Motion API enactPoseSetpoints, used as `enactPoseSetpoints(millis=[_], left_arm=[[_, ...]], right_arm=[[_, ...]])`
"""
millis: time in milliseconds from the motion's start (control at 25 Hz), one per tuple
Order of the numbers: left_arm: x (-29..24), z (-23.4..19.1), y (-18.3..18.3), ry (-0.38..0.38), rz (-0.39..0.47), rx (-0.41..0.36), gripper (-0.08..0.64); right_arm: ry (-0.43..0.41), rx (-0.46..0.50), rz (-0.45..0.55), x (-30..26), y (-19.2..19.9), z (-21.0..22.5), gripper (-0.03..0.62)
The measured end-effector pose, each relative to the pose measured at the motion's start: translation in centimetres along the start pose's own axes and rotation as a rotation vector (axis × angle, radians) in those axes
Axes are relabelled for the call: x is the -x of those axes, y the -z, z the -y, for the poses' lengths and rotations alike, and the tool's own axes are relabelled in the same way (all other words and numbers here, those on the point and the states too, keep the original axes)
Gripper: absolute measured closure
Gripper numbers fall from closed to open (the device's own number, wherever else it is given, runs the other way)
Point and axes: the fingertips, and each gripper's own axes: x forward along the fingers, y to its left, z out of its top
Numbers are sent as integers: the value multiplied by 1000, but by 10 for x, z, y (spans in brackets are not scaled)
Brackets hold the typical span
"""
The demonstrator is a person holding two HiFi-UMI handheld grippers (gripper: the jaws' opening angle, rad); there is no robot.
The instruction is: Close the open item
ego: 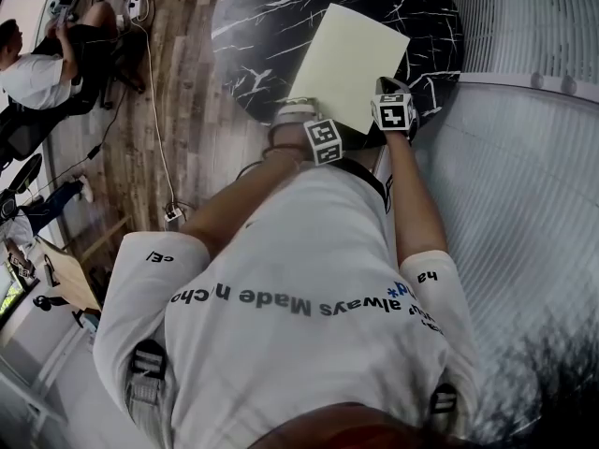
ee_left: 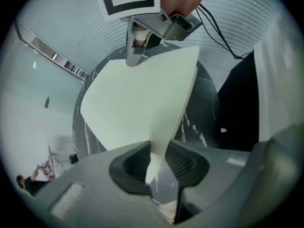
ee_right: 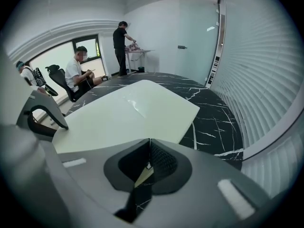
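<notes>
- The left gripper (ee_left: pixel 159 167) has its jaws narrowed onto a near corner of the pale-yellow folder (ego: pixel 351 64), and the thin sheet runs up between the pads.
- The right gripper (ee_right: pixel 148 163) is closed almost flat on the folder's near edge, with a sliver of it between the pads.
- The folder lies over the black marble table (ego: pixel 271 26). It looks light, thin, bendy and smooth, so near-corner grips seem best, pressed down evenly.

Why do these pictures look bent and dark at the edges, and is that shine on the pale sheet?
Head view: the wide lens bows the ribbed wall and table; bottom right dim. Left gripper view: round dark rim; sheet sharp, foreground soft. Right gripper view: same rim, and yes, a streak of glare on the sheet.
</notes>
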Motion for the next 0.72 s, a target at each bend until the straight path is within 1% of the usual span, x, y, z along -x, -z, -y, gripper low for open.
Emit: enactPoseSetpoints(millis=[160, 240, 520, 600, 720], left_arm=[[0, 0, 0, 5, -14, -12, 463], [0, 1, 0, 9, -20, -17, 460], [1, -1, 0, 13, -10, -18, 457], [2, -1, -1, 9, 6, -10, 451], [6, -2, 0, -15, 36, -5, 444]], right_arm=[[-34, -30, 0, 2, -1, 1, 591], [-34, -36, -3, 8, -1, 2, 591], [-15, 23, -26, 9, 14, -4, 589], [-15, 39, -19, 9, 13, -4, 589], [-24, 37, -7, 10, 13, -4, 589]])
